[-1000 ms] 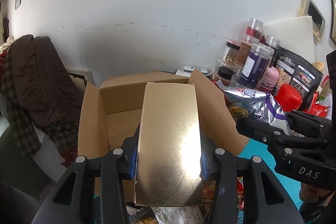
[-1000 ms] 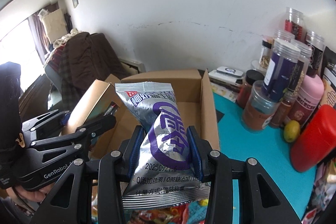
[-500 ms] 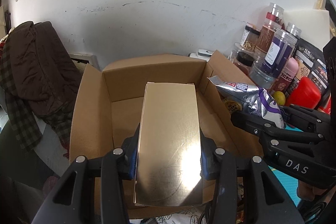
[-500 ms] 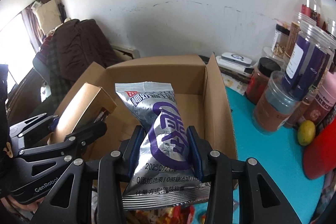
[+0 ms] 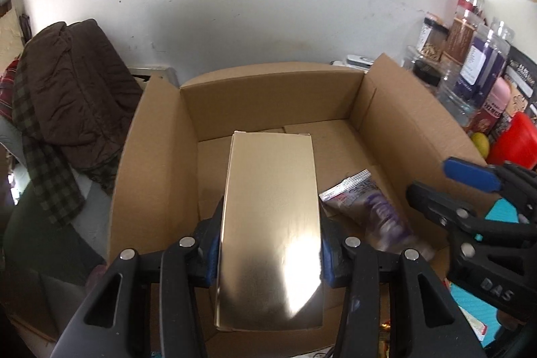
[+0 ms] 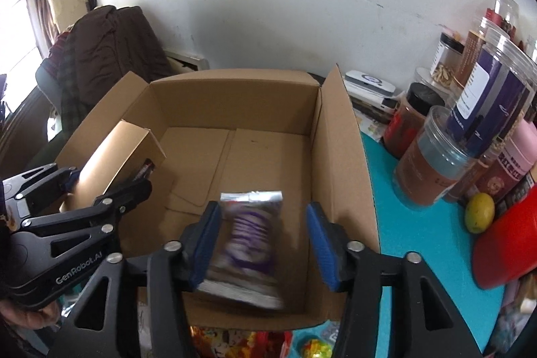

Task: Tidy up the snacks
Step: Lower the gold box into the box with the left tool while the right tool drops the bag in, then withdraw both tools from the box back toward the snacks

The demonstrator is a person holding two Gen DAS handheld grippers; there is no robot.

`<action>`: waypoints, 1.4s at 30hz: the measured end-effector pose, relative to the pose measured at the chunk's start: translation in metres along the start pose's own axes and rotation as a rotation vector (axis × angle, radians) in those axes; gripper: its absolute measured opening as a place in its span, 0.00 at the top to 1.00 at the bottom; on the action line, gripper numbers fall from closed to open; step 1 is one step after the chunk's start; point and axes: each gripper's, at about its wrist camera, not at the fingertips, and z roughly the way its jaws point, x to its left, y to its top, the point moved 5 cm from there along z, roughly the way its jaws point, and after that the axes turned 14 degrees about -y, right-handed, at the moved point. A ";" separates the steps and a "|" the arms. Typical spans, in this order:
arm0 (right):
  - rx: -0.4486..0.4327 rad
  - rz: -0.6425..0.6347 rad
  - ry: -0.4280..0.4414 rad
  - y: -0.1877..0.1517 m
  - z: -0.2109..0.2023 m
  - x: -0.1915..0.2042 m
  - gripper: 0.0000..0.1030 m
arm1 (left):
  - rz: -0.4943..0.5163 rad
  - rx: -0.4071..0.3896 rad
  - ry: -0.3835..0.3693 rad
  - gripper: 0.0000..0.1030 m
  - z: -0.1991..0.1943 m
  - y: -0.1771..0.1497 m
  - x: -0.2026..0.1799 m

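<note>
Across the lower centre of the left wrist view, the left gripper (image 5: 270,244) is clamping a shiny gold carton (image 5: 270,223) between its blue-padded fingers (image 5: 212,240), the carton lying lengthwise over the open cardboard box (image 5: 268,96). Lower left in the right wrist view, that same tool is showing the white lettering "GenRobot.AI" on its black body, with the carton (image 6: 117,156) hanging over the box's left side. At the right edge of the left view, the right gripper (image 5: 449,180) is reading "DAS". Its fingers (image 6: 320,244) are standing spread wide at the lower middle of the right view, gripping nothing. Between them, touching neither pad, a silver-and-purple snack packet (image 6: 248,244) is appearing motion-blurred inside the box (image 6: 235,96), near the front wall; its print is too smeared to read. On the teal tabletop (image 6: 419,223) at right, jars (image 6: 433,163) are standing with labels too small to read, beside a red container (image 6: 506,244) and a yellow-green fruit (image 6: 480,212).
</note>
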 end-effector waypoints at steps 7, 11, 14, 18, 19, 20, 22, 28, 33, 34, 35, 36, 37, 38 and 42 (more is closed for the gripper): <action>0.017 0.008 0.023 -0.006 -0.020 -0.006 0.37 | 0.032 -0.098 0.072 0.34 -0.034 0.007 -0.004; 0.001 0.038 0.035 -0.008 -0.042 -0.014 0.33 | 0.058 -0.134 0.059 0.32 -0.055 0.007 -0.013; -0.018 0.055 0.046 -0.010 -0.065 -0.021 0.32 | 0.062 -0.146 0.033 0.32 -0.071 0.002 -0.021; -0.037 0.066 0.058 -0.021 -0.093 -0.029 0.29 | 0.067 -0.164 -0.004 0.32 -0.088 -0.005 -0.035; -0.035 0.071 0.055 -0.026 -0.101 -0.033 0.29 | 0.072 -0.169 -0.009 0.32 -0.090 -0.007 -0.039; -0.035 0.076 0.052 -0.030 -0.108 -0.036 0.29 | 0.081 -0.176 -0.013 0.32 -0.096 -0.010 -0.044; -0.043 0.083 0.041 -0.038 -0.123 -0.041 0.29 | 0.100 -0.188 -0.020 0.32 -0.105 -0.016 -0.052; -0.079 0.094 0.003 -0.068 -0.163 -0.048 0.29 | 0.123 -0.191 -0.088 0.32 -0.130 -0.042 -0.076; -0.107 0.109 -0.004 -0.094 -0.192 -0.046 0.26 | 0.134 -0.199 -0.117 0.32 -0.155 -0.069 -0.088; -0.113 0.111 -0.004 -0.100 -0.198 -0.046 0.26 | 0.135 -0.200 -0.119 0.32 -0.159 -0.072 -0.090; -0.118 0.112 -0.004 -0.104 -0.202 -0.045 0.26 | 0.136 -0.199 -0.121 0.32 -0.163 -0.077 -0.091; -0.121 0.114 -0.004 -0.109 -0.206 -0.045 0.26 | 0.136 -0.199 -0.123 0.32 -0.168 -0.082 -0.092; -0.121 0.116 -0.005 -0.116 -0.210 -0.044 0.26 | 0.137 -0.200 -0.126 0.32 -0.173 -0.087 -0.092; -0.120 0.119 -0.004 -0.121 -0.212 -0.044 0.26 | 0.137 -0.200 -0.125 0.32 -0.178 -0.092 -0.093; -0.136 0.121 -0.012 -0.142 -0.228 -0.042 0.25 | 0.143 -0.208 -0.124 0.32 -0.194 -0.110 -0.095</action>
